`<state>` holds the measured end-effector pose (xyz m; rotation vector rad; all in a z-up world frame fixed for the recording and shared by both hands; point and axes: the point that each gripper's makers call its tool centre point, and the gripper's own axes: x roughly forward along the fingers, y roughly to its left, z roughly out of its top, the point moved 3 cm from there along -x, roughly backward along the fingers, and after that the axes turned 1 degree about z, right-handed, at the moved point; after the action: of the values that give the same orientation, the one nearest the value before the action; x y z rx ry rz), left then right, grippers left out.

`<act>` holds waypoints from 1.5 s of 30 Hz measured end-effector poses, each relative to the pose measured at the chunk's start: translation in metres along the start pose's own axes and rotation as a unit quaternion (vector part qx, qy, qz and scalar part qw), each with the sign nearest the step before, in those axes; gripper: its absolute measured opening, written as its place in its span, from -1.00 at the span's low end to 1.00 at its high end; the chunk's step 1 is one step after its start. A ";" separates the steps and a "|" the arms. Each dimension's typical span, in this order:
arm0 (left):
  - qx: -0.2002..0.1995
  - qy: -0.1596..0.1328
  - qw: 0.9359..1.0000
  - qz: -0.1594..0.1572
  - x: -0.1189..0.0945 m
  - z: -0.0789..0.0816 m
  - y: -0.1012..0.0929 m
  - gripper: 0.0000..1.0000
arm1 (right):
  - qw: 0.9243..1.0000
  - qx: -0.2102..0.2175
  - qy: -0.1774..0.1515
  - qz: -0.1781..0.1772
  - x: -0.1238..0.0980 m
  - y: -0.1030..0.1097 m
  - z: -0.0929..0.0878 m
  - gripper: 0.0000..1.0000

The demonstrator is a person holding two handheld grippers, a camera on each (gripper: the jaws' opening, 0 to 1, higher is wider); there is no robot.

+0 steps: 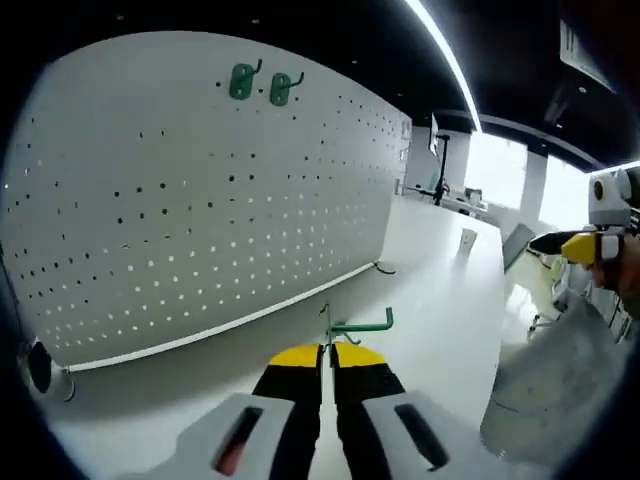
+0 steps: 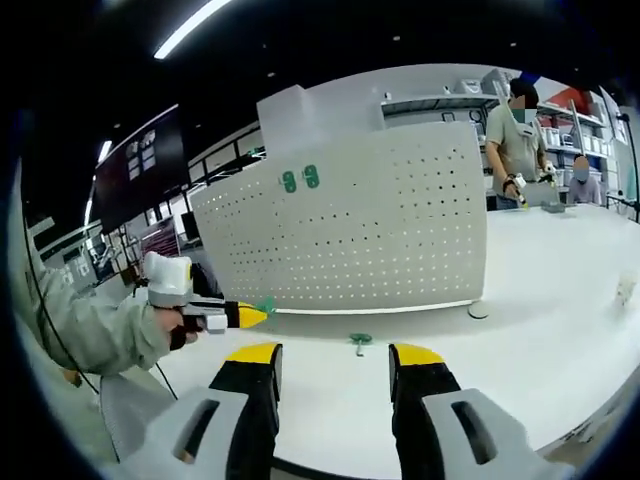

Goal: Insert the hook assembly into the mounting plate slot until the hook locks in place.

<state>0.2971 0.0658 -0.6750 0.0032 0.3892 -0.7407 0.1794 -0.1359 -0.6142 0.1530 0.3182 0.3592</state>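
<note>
The white pegboard mounting plate [image 1: 200,200] stands upright on the table, with two green hooks [image 1: 260,85] hung near its top. My left gripper [image 1: 327,352] is shut on a green hook assembly [image 1: 352,325], held low in front of the board's bottom edge. In the right gripper view that same gripper [image 2: 248,315] shows at the left with the green hook [image 2: 266,303] at its tip. My right gripper [image 2: 335,355] stands open above the table, nothing between its fingers. Another green hook [image 2: 359,340] lies on the table just beyond it, before the pegboard [image 2: 350,230].
The white table [image 2: 520,300] runs wide to the right of the board. A small round object [image 2: 479,310] sits by the board's right foot. Two people stand at the far right behind the table. A sleeve [image 1: 550,390] and my right gripper [image 1: 560,243] show at the right.
</note>
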 end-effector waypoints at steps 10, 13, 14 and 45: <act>-0.017 -0.026 0.999 0.003 -0.039 0.004 -0.024 -0.94 | 0.999 -0.006 -0.003 0.033 0.001 0.020 0.003 -0.18; -0.023 -0.029 0.999 0.005 -0.047 0.002 -0.030 -0.94 | 0.999 -0.007 -0.006 0.046 0.000 0.028 0.005 -0.19; -0.022 -0.030 0.999 0.006 -0.049 0.002 -0.031 -0.94 | 0.999 -0.009 -0.008 0.052 0.000 0.032 0.007 -0.19; 0.038 -0.094 0.994 -0.033 -0.088 0.026 -0.100 -0.93 | 0.985 -0.016 -0.023 0.168 0.006 0.112 0.023 -0.44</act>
<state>0.1810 0.0460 -0.6068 -0.0083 0.1817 -0.8125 0.1570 -0.0324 -0.5718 0.1845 0.2396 0.6944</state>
